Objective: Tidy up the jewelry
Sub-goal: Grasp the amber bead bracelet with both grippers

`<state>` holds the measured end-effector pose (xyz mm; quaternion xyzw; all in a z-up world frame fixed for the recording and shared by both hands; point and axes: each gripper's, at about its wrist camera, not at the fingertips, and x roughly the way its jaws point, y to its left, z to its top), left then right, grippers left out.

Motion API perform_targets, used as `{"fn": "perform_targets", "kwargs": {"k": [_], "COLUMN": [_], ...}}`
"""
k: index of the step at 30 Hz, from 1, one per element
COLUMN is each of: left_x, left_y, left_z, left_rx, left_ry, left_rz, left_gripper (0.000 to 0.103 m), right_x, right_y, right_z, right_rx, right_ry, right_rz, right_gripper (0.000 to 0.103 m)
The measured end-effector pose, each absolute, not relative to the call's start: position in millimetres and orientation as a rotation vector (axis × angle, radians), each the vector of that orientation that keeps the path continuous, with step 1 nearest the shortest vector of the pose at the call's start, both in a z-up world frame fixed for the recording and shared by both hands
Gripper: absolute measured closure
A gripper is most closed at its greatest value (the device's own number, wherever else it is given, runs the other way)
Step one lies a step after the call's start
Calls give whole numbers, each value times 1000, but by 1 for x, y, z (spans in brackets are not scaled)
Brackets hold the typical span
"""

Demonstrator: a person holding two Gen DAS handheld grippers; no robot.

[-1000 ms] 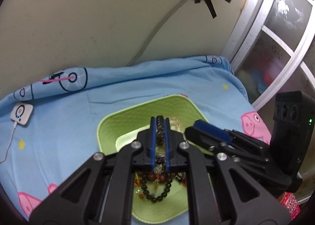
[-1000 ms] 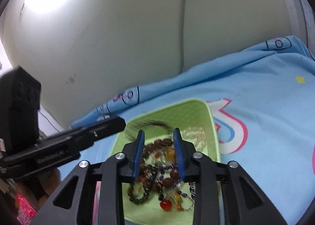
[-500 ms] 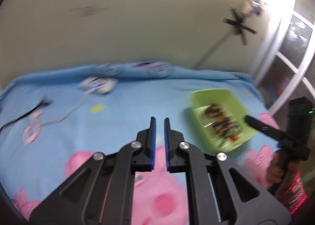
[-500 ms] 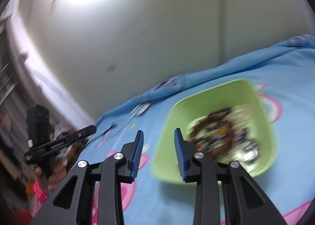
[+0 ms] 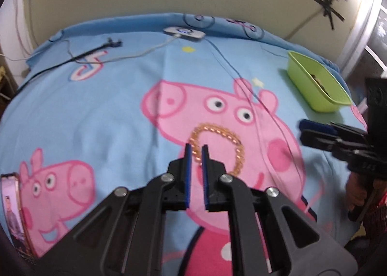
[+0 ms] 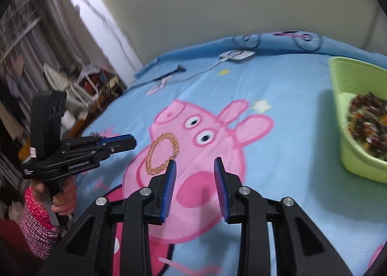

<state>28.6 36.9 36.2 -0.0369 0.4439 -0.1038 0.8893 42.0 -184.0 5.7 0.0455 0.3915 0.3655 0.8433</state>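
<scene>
Lying flat on the blue cartoon-pig bedsheet (image 5: pixel 101 106) is a gold chain bracelet (image 5: pixel 217 148), curled in a loop over the snout and cheek of the large pink pig print. The left gripper (image 5: pixel 196 149) hangs just above the near left part of that loop; its jaws have just been opening slightly and stand with a narrow gap between the blue pads, nothing pinched between them, the chain showing through the gap on the sheet below. The right gripper (image 6: pixel 195 163) points down at the pig's cheek, jaws parted somewhat wider and empty, with the bracelet just beyond its left finger. From the right wrist view the left gripper shows at the left edge, held by a hand (image 6: pixel 64 193) in a red dotted sleeve (image 6: pixel 36 225). A green tray (image 6: pixel 358 155) sits at the right side of the sheet, well apart from the bracelet, holding a blurred heap of dark and amber beaded jewelry (image 6: pixel 367 123). Near the far edge of the sheet a small white device (image 5: pixel 185 33) rests with a white cable (image 5: pixel 135 54) trailing from it, and a black cable (image 5: pixel 79 54) lies beside that. A phone (image 5: pixel 12 206) shows at the left edge of the left wrist view.
</scene>
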Motion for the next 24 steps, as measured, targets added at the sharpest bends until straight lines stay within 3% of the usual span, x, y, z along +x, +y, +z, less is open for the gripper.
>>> {"fn": "perform_targets", "kwargs": {"k": [1, 2, 3, 10, 13, 16, 18, 20, 22, 24], "left_x": [30, 30, 31, 42, 41, 40, 40, 39, 37, 36], "left_y": [35, 33, 33, 21, 24, 29, 31, 31, 29, 26], "left_z": [35, 35, 34, 20, 13, 10, 9, 9, 9, 9], "left_rx": [-79, -85, -89, -5, 11, 14, 8, 5, 19, 17], "left_ry": [925, 922, 911, 926, 942, 933, 927, 915, 904, 905], "left_rz": [-227, -232, -236, -224, -211, -198, -199, -201, -201, -207], "left_gripper": [85, 68, 65, 65, 68, 80, 94, 94, 96, 96], "right_x": [42, 44, 44, 51, 57, 62, 66, 68, 68, 67], "right_y": [-178, -170, -164, -128, -109, -96, -89, -86, -84, -85], "right_z": [4, 3, 3, 6, 3, -2, -7, -11, -11, -12], "right_rx": [79, 61, 46, -85, -143, -189, -218, -226, -249, -256], "right_ry": [833, 840, 843, 834, 835, 841, 852, 854, 848, 848], "right_rz": [773, 774, 775, 772, 776, 777, 768, 763, 751, 750], "right_gripper": [89, 89, 89, 89, 89, 89, 89, 90, 103, 103]}}
